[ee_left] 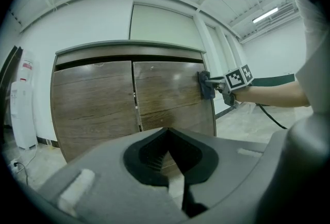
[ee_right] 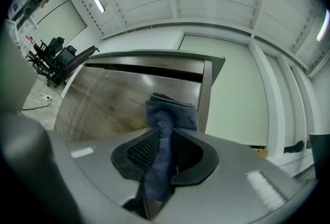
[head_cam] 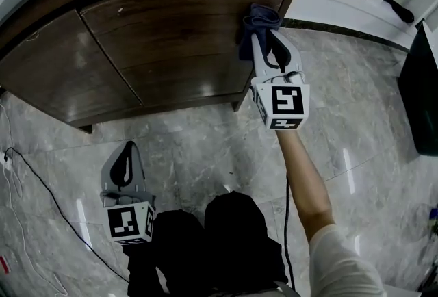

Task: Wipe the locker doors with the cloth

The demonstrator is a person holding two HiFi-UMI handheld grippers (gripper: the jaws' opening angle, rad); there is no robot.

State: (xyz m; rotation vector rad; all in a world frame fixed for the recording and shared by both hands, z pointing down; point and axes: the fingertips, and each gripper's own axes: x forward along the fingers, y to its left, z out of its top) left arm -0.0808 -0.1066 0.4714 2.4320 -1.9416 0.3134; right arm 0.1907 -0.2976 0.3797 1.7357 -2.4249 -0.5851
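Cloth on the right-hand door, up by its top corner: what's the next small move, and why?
Probably slide the cloth sideways along the top of the right door, towards the left door. The right gripper holds it clamped at that door's top outer corner, so the rest of the panel lies that way.

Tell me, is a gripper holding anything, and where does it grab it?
The right gripper pinches the blue cloth around its middle; the bunched end sticks out against the locker door. The left gripper holds nothing.
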